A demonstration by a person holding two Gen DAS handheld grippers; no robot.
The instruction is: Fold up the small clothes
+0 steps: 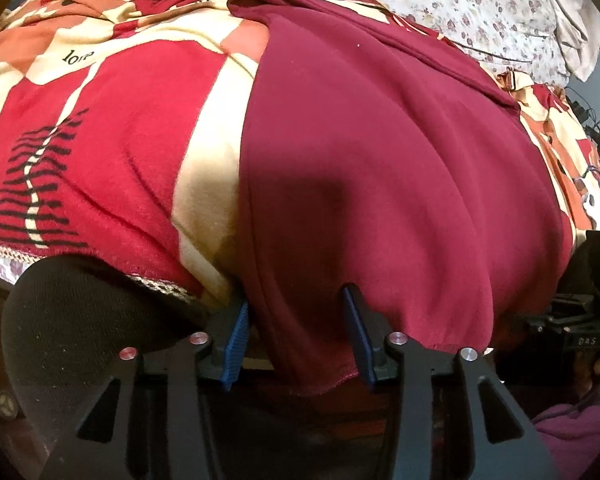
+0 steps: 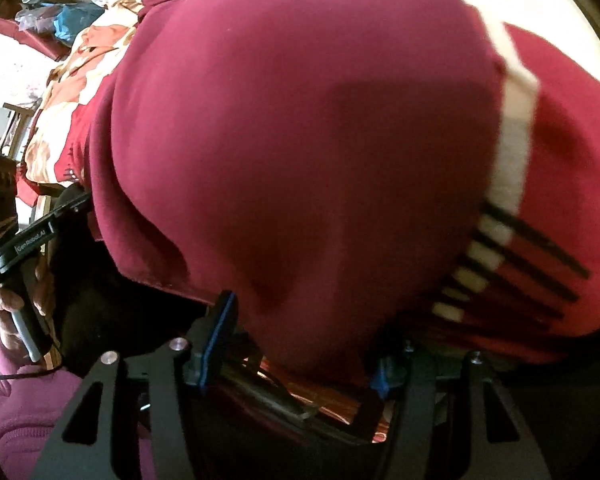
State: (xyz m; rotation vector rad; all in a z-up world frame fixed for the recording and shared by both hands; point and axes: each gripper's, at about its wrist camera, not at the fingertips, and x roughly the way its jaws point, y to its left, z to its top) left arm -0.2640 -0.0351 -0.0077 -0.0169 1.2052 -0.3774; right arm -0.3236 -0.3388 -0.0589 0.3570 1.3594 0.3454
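Directly ahead of both grippers, a maroon garment lies spread over a red-and-cream patterned blanket, its near hem draped between the fingers of each tool. The left gripper stands spread wide, cloth hanging loose between its blue pads. The right gripper is likewise parted, hem sagging between its fingers.

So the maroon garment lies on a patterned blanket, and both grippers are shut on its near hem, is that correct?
Not quite. The maroon garment does lie on the patterned blanket, but neither gripper is shut. In the left wrist view the left gripper has its jaws apart with the near hem draped between them. The right wrist view shows the right gripper equally open around the hem.
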